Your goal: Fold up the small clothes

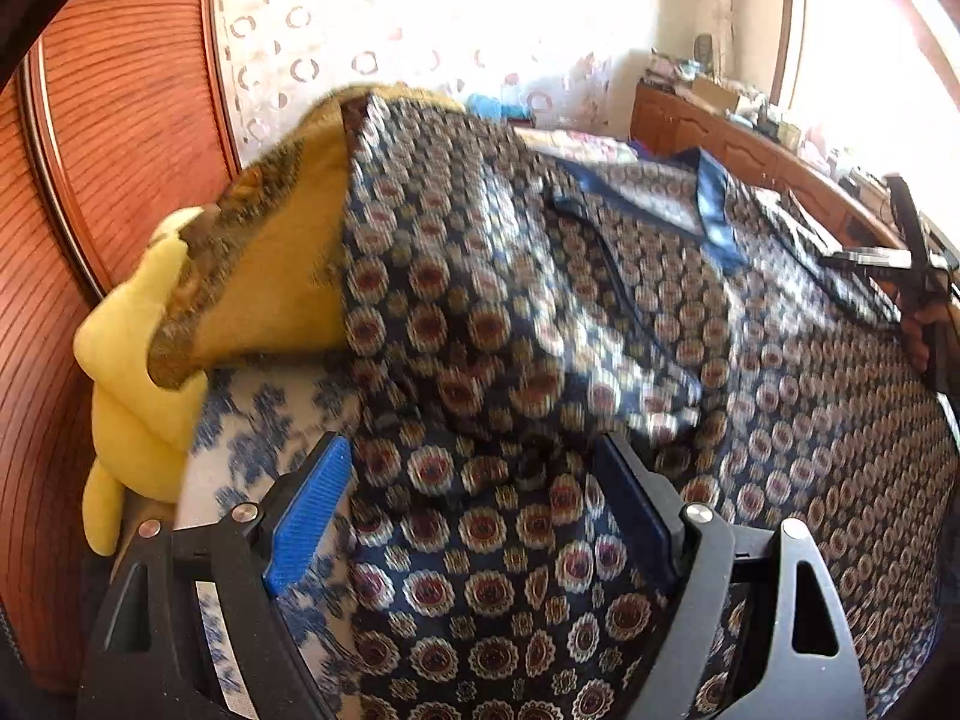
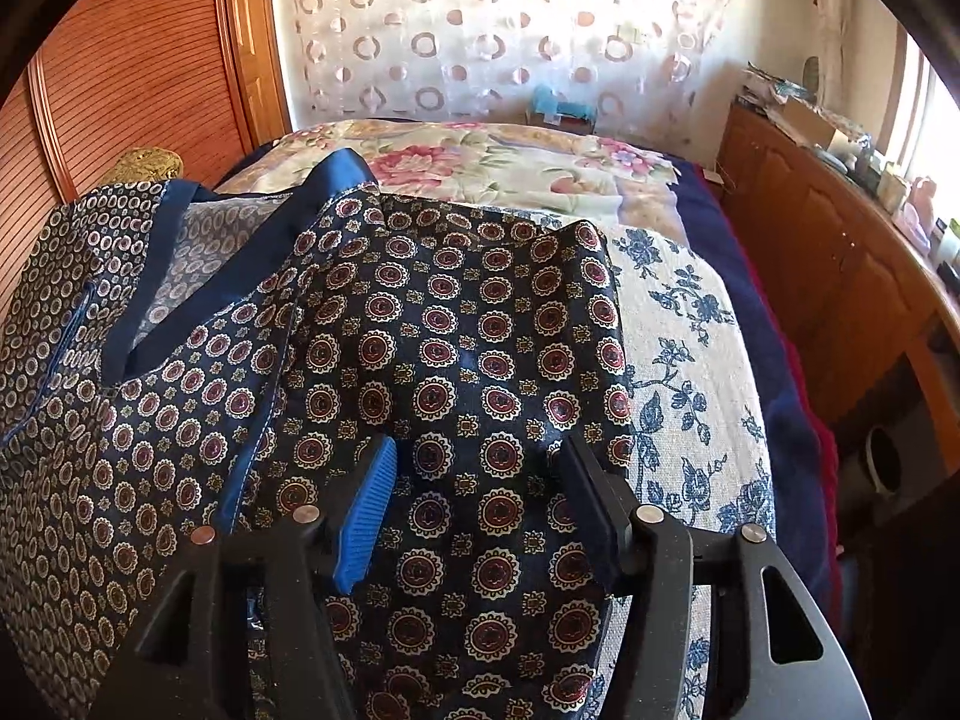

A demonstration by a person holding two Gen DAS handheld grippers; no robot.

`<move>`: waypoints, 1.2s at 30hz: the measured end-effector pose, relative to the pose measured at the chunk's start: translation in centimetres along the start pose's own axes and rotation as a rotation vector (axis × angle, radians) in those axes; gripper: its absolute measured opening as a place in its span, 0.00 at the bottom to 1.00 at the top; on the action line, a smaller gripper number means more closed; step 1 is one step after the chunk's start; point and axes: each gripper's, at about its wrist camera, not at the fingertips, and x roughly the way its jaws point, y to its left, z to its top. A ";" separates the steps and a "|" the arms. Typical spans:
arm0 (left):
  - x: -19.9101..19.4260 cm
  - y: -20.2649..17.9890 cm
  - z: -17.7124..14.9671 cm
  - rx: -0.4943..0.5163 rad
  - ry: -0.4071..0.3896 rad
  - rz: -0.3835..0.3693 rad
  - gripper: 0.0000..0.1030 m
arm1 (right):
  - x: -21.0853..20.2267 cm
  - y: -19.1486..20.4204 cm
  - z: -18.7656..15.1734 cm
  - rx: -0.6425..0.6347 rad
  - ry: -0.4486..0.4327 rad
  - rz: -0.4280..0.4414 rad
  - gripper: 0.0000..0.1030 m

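Observation:
A navy shirt [image 1: 540, 330] with round medallion print and a plain blue V collar [image 1: 714, 204] lies spread on the bed. My left gripper [image 1: 474, 468] is open just above its left part, with the cloth between the blue pads; this view is motion-blurred. My right gripper [image 2: 480, 468] is open over the shirt's right sleeve [image 2: 468, 360], near its outer edge. The collar [image 2: 198, 294] shows at left in the right wrist view. The right gripper also shows at the far right of the left wrist view [image 1: 900, 258].
The bed has a white cover with blue flowers [image 2: 684, 372] and a floral quilt [image 2: 480, 162] at the back. A yellow plush [image 1: 132, 360] and mustard cushion [image 1: 282, 264] lie by the wooden wardrobe [image 1: 120, 150]. A wooden cabinet [image 2: 840, 252] runs along the right.

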 end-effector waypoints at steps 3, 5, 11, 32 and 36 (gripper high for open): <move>-0.8 0.3 1.7 -0.012 -0.055 0.007 0.82 | 0.0 0.3 0.0 -0.011 0.003 -0.007 0.63; -0.9 0.4 3.1 -0.006 -0.077 0.015 0.82 | 0.1 0.3 0.0 -0.009 0.003 -0.003 0.64; 0.3 1.3 7.6 -0.015 -0.101 0.019 0.82 | 0.2 0.3 -0.1 -0.008 0.002 -0.012 0.68; 8.2 4.6 14.3 -0.055 -0.036 -0.021 0.70 | 0.3 -0.1 0.0 0.013 0.013 -0.013 0.79; 8.1 4.8 15.0 -0.065 -0.055 -0.054 0.48 | 0.3 -0.1 0.0 0.015 0.015 -0.012 0.80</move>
